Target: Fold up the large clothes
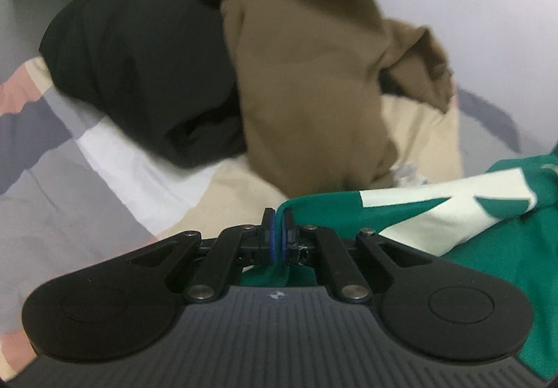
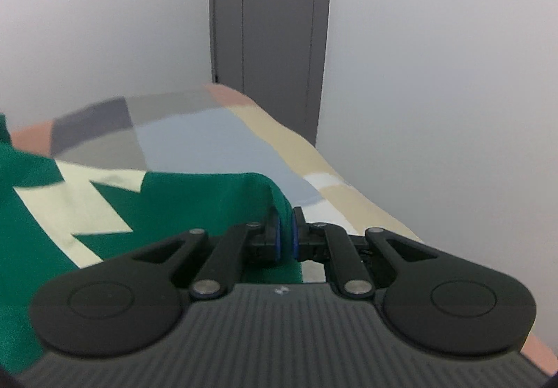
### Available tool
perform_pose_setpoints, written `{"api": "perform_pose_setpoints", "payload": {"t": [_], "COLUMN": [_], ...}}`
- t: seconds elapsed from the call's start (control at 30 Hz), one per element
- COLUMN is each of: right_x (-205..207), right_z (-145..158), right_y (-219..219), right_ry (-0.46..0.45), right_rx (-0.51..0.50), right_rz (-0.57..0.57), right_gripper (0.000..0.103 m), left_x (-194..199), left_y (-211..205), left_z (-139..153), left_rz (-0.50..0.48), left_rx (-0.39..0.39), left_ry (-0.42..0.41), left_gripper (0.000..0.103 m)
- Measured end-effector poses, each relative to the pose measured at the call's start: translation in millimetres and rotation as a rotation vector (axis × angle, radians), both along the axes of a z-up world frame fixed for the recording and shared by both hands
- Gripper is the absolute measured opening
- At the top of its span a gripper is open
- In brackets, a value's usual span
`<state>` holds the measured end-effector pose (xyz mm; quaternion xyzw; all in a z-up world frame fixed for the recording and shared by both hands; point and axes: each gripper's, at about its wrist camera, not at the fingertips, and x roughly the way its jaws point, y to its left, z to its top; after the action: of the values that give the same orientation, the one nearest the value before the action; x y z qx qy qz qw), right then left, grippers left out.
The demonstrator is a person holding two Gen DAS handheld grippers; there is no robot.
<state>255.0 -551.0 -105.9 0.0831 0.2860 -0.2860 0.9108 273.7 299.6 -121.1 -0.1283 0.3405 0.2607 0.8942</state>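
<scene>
Green fabric with cream lettering – the green garment [image 1: 505, 248] – is pinched at one edge by the left gripper [image 1: 278, 224] at lower centre, and at another by the right gripper [image 2: 283, 226]. It lies over the patchwork bedspread [image 2: 195, 140]. Farther up the left view sit a brown garment [image 1: 307, 81] and a black one [image 1: 139, 67] – a grey door [image 2: 272, 32] stands beyond the bed.

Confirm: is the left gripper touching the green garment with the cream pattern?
Touching. The left wrist view shows the left gripper with its blue pads shut on an edge of the green garment.

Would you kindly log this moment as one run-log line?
left gripper: shut on green garment | right gripper: shut on green garment | surface: patchwork bedspread | fold: unfinished
</scene>
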Motion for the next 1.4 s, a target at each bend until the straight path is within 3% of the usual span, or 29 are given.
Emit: {"api": "perform_pose_setpoints", "payload": {"t": [0.2,0.4,0.43,0.47,0.53,0.57,0.63,0.7,0.9,0.97,1.03,1.13,1.4], "right_x": [10.4,1.9,0.3,-0.1,-3.9,-7.3,-12.6,-19.7,-33.2,-35.0,-39.2,-45.1,-51.0], "right_z": [-20.8,2.9,7.1,10.9,18.3,22.2,31.2,39.8,55.6,61.3,67.5,75.4,78.8], "right_y": [0.0,26.1,30.9,36.2,46.5,52.1,61.2,68.8,101.6,114.3,127.9,149.5,197.8], "right_ry": [0.044,-0.005,-0.011,-0.015,-0.030,-0.046,-0.082,-0.115,-0.132,-0.139,-0.154,-0.167,-0.173], "right_rx": [0.029,0.011,0.013,0.006,-0.010,-0.011,-0.009,0.007,0.029,0.023,0.020,0.029,0.058], "right_rz": [0.017,0.060,0.068,0.076,0.103,0.126,0.161,0.192,0.329,0.371,0.414,0.483,0.642], "right_gripper": [0.009,0.013,0.015,0.017,0.030,0.036,0.063,0.072,0.074,0.075,0.082,0.083,0.083], "left_x": [1.4,-6.5,-8.1,-9.7,-14.5,-16.2,-16.9,-18.2,-28.7,-33.3,-38.7,-47.2,-54.1], "left_y": [12.8,7.3,7.1,6.1,2.0,-2.7,-16.2,-30.7,-74.0,-89.1,-104.3,-126.4,-187.7], "left_z": [-10.9,3.0,5.3,7.7,14.9,18.6,25.7,32.1,51.9,56.6,60.3,62.5,52.6], "left_rz": [0.028,0.027,0.038,0.050,0.062,0.052,0.019,-0.023,-0.140,-0.174,-0.209,-0.259,-0.405], "left_rx": [-0.051,-0.051,-0.061,-0.072,-0.072,-0.056,-0.008,0.028,0.070,0.066,0.056,0.021,0.019], "left_ry": [0.008,-0.026,-0.028,-0.031,-0.052,-0.061,-0.053,-0.055,-0.116,-0.138,-0.161,-0.193,-0.190], "left_gripper": [0.005,0.009,0.018,0.034,0.057,0.059,0.060,0.062,0.063,0.063,0.064,0.064,0.065]}}
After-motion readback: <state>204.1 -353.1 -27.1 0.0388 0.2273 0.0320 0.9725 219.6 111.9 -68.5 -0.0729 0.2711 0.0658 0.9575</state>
